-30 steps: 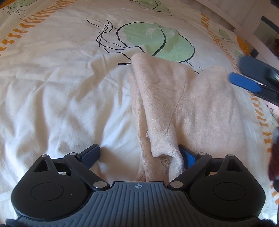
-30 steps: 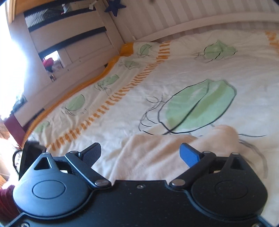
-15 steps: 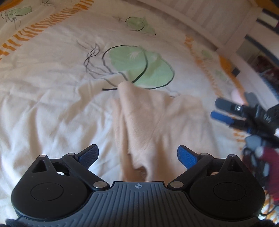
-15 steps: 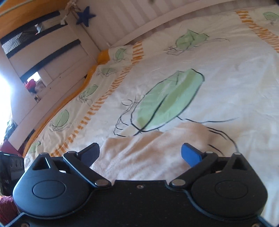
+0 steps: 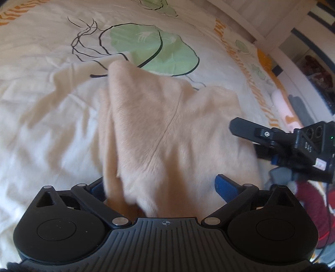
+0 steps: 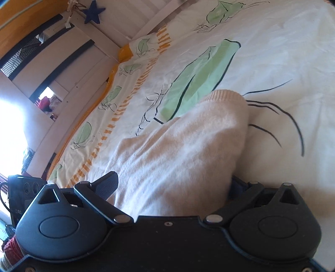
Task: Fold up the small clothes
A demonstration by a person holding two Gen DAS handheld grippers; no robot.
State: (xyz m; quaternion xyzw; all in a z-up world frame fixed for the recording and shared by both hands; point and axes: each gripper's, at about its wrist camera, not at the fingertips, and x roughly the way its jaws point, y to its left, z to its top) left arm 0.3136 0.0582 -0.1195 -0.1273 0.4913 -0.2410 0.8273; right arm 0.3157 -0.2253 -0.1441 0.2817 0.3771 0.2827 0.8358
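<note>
A beige knitted garment (image 5: 167, 125) lies loosely folded on the leaf-printed bedspread (image 5: 41, 104), one corner peaked up towards the far side. My left gripper (image 5: 160, 184) stands over its near edge. Its jaws are opening, the cloth bunches between the fingers, and the pads do not press on it. My right gripper (image 5: 251, 144) reaches in from the right at the garment's side edge. In the right wrist view the garment (image 6: 178, 146) fills the gap of the right gripper (image 6: 173, 182), which is open, and a ribbed hem shows at the far end.
The bedspread's (image 6: 272, 52) orange-striped border (image 6: 125, 108) runs along the bed's edge. A white slatted bed frame (image 5: 272, 25) and shelves stand beyond. A blue star (image 6: 92, 12) hangs there. A red knitted sleeve (image 5: 309, 200) shows at the lower right.
The right gripper has come down and rolled, closing in on the garment's right edge. The left wrist view pulled back, then moved in over the cloth again. The garment's near fold has dropped.
</note>
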